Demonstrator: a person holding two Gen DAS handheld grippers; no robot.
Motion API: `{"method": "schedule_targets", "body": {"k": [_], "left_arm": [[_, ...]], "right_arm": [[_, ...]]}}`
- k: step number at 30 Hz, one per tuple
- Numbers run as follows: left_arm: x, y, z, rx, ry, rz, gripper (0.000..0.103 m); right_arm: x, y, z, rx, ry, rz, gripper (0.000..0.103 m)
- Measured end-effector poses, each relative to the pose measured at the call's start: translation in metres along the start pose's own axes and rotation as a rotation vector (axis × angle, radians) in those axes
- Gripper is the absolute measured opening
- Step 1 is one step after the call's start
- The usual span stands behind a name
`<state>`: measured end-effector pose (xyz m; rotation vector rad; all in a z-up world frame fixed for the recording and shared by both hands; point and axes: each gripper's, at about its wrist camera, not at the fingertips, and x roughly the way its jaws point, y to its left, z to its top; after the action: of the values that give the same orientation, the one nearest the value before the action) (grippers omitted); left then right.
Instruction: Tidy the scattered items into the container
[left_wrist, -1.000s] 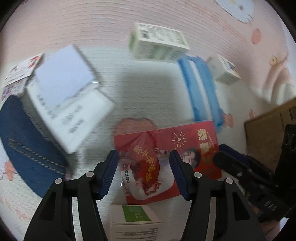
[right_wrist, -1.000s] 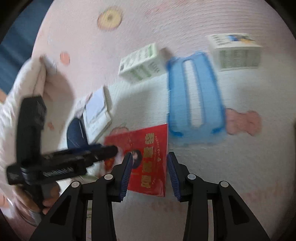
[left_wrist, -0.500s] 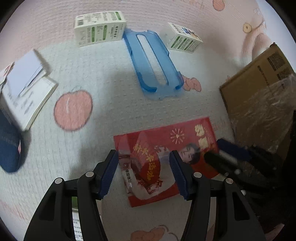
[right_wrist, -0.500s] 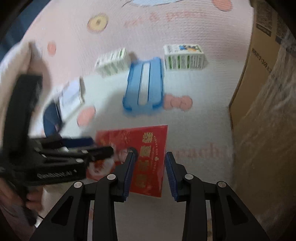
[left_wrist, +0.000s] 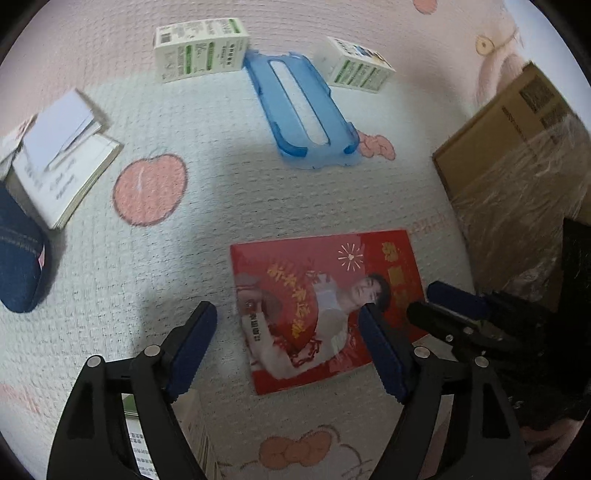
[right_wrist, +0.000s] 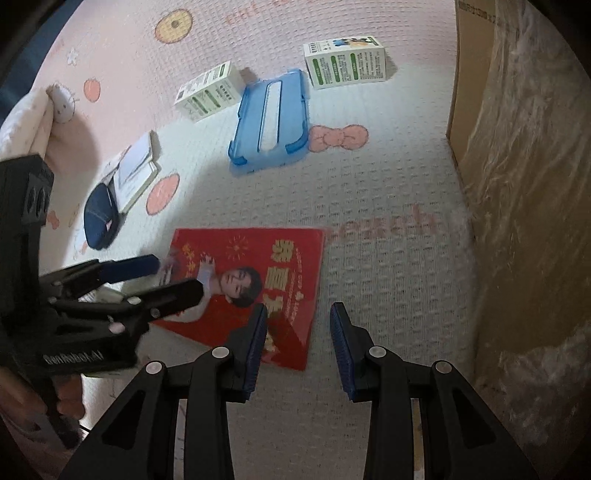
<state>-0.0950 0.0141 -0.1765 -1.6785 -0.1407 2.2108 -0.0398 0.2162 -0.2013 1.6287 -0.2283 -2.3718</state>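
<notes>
A flat red packet (left_wrist: 325, 306) with a printed portrait lies on the patterned mat, also in the right wrist view (right_wrist: 258, 280). My left gripper (left_wrist: 288, 343) is open wide, hovering over the packet's left part, holding nothing. My right gripper (right_wrist: 298, 332) is open at the packet's right corner, empty; it shows in the left wrist view (left_wrist: 454, 314). A blue plastic case (left_wrist: 303, 110) lies further away, with two white-green boxes (left_wrist: 199, 48) (left_wrist: 360, 68) beside it. The cardboard box (left_wrist: 517, 155), lined with clear plastic, stands at the right (right_wrist: 517, 184).
A white booklet stack (left_wrist: 62, 162) and a dark blue pouch (left_wrist: 18, 258) lie at the left. Another white-green box (left_wrist: 162, 443) sits under the left gripper's near finger. The mat is pink and white with peach prints.
The left gripper has opened wider and pulled back and up; more of the mat shows. The right gripper has also risen, its jaws slightly wider. The red packet stays flat on the mat.
</notes>
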Motion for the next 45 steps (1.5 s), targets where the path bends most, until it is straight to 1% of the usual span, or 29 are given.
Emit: {"method": "schedule_targets", "body": {"k": [2, 4, 5, 6, 8, 10, 12, 14, 16, 18, 19, 20, 21, 23, 28, 32, 34, 37, 40, 43, 45], "left_arm": [[-0.001, 0.005, 0.001, -0.031, -0.001, -0.007, 0.075], [-0.004, 0.013, 0.000, -0.052, -0.020, -0.053, 0.074], [-0.005, 0.017, -0.001, -0.070, -0.038, -0.099, 0.074], [-0.005, 0.022, -0.001, -0.090, -0.047, -0.137, 0.074], [-0.007, 0.030, -0.001, -0.116, -0.049, -0.179, 0.074], [-0.008, 0.034, -0.001, -0.150, -0.055, -0.204, 0.069], [-0.010, 0.043, -0.002, -0.188, -0.062, -0.211, 0.053], [-0.007, 0.048, -0.002, -0.218, -0.070, -0.206, 0.046], [-0.009, 0.050, -0.001, -0.231, -0.070, -0.204, 0.044], [-0.009, 0.050, -0.001, -0.240, -0.072, -0.196, 0.042], [-0.006, 0.048, 0.001, -0.241, -0.072, -0.197, 0.042], [-0.008, 0.048, 0.001, -0.245, -0.074, -0.200, 0.039], [-0.011, 0.049, 0.001, -0.254, -0.082, -0.205, 0.038], [-0.021, 0.049, 0.000, -0.258, -0.105, -0.220, 0.038], [-0.055, 0.041, 0.005, -0.224, -0.175, -0.210, 0.037], [-0.091, 0.031, 0.009, -0.209, -0.254, -0.241, 0.037], [-0.110, 0.022, 0.012, -0.182, -0.292, -0.260, 0.037], [-0.137, 0.003, 0.015, -0.139, -0.347, -0.295, 0.037], [-0.161, -0.025, 0.022, -0.080, -0.397, -0.320, 0.037], [-0.174, -0.050, 0.032, -0.027, -0.413, -0.367, 0.037], [-0.176, -0.071, 0.038, 0.007, -0.406, -0.405, 0.037]], "right_arm": [[0.002, 0.000, 0.001, -0.006, 0.001, 0.000, 0.032], [0.003, -0.003, 0.002, 0.008, -0.003, 0.016, 0.032], [0.004, -0.005, 0.004, 0.022, -0.008, 0.035, 0.032], [0.005, -0.008, 0.005, 0.047, -0.027, 0.089, 0.032], [0.009, -0.014, 0.008, 0.087, -0.055, 0.157, 0.034], [0.009, -0.016, 0.009, 0.107, -0.070, 0.169, 0.034], [0.008, -0.013, 0.010, 0.093, -0.070, 0.162, 0.034], [0.006, -0.008, 0.009, 0.067, -0.073, 0.144, 0.032], [0.004, -0.005, 0.009, 0.049, -0.084, 0.130, 0.026], [-0.001, -0.006, 0.008, 0.062, -0.110, 0.142, 0.020], [-0.004, -0.009, 0.007, 0.066, -0.118, 0.150, 0.018], [-0.006, -0.009, 0.010, 0.064, -0.130, 0.158, 0.017], [-0.013, -0.008, 0.010, 0.055, -0.154, 0.157, 0.016], [-0.021, -0.003, 0.013, 0.037, -0.171, 0.146, 0.016], [-0.054, 0.018, 0.022, -0.039, -0.235, 0.096, 0.016], [-0.084, 0.035, 0.028, -0.090, -0.295, 0.049, 0.016], [-0.100, 0.037, 0.028, -0.094, -0.329, 0.048, 0.016], [-0.131, 0.039, 0.027, -0.084, -0.389, 0.029, 0.016], [-0.166, 0.038, 0.024, -0.074, -0.460, 0.003, 0.016], [-0.201, 0.033, 0.015, -0.060, -0.544, -0.024, 0.016], [-0.223, 0.027, 0.008, -0.043, -0.586, -0.050, 0.016]]}}
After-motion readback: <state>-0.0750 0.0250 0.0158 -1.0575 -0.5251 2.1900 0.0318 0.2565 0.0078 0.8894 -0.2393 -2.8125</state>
